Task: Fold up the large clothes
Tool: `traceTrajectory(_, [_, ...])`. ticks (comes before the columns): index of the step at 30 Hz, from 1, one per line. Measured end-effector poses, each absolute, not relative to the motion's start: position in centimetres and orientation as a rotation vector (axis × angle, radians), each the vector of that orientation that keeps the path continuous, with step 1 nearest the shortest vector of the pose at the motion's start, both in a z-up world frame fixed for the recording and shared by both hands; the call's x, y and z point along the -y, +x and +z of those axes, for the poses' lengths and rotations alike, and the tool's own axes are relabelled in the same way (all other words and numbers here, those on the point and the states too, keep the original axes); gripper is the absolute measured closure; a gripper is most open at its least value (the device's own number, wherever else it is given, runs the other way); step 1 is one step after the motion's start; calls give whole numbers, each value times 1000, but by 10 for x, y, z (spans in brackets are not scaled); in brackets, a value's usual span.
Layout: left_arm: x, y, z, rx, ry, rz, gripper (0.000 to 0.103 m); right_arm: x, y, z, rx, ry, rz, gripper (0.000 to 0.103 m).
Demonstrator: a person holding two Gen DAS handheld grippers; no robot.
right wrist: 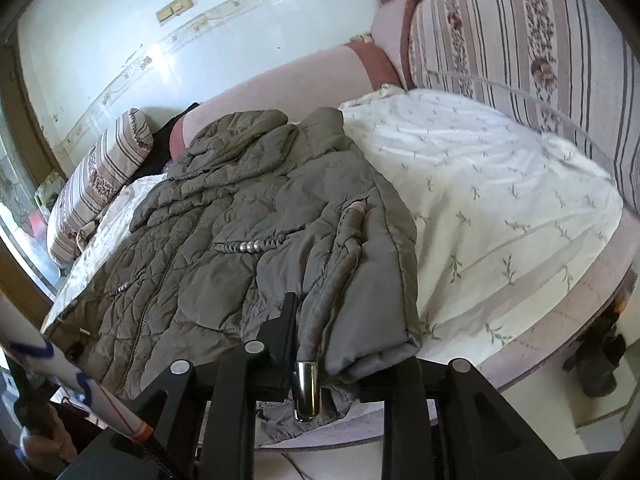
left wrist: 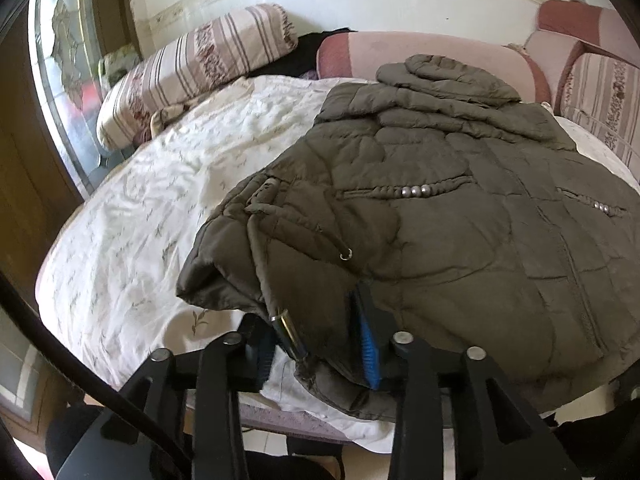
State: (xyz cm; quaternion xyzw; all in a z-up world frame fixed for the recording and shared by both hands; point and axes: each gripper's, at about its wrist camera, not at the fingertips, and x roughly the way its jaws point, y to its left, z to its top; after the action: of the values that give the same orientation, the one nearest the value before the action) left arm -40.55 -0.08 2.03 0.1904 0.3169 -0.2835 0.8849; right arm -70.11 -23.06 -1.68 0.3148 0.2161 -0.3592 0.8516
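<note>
Folding is partway done, I think. The big brown puffy jacket (left wrist: 440, 208) lies flat on the white bed sheet (left wrist: 132, 208), with its sleeves already tucked in over the front. The left gripper (left wrist: 320, 344) is at the bottom left corner of the jacket, and its jaws look squeezed on the hem there. The right gripper (right wrist: 320, 344) is at the bottom right corner; its jaws look squeezed on the hem too, next to a shiny metal cord end (right wrist: 306, 390). Next, I think both corners must lift together and go up toward the collar (right wrist: 240, 132), staying level.
</note>
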Motion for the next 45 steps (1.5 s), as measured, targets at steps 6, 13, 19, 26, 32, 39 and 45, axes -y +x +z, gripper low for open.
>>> traceTrajectory(6, [-1, -408, 26, -626, 380, -626, 83, 225, -701, -12, -443, 619, -757, 91])
traceTrajectory(13, [-7, -411, 36, -597, 356, -662, 87, 221, -706, -3, -398, 613, -754, 92])
traceTrajectory(19, [-14, -415, 50, -581, 344, -678, 87, 214, -717, 12, -363, 594, -718, 92])
traceTrajectory(26, [-15, -407, 71, -569, 320, -696, 87, 217, -723, 20, -347, 620, -681, 92])
traceTrajectory(32, [-7, -398, 89, -567, 293, -709, 87, 227, -723, 37, -327, 619, -659, 92])
traceTrajectory(39, [21, -392, 128, -542, 272, -728, 87, 243, -713, 76, -298, 579, -646, 92])
traceTrajectory(45, [62, -388, 168, -511, 292, -752, 86, 260, -699, 107, -271, 564, -642, 92])
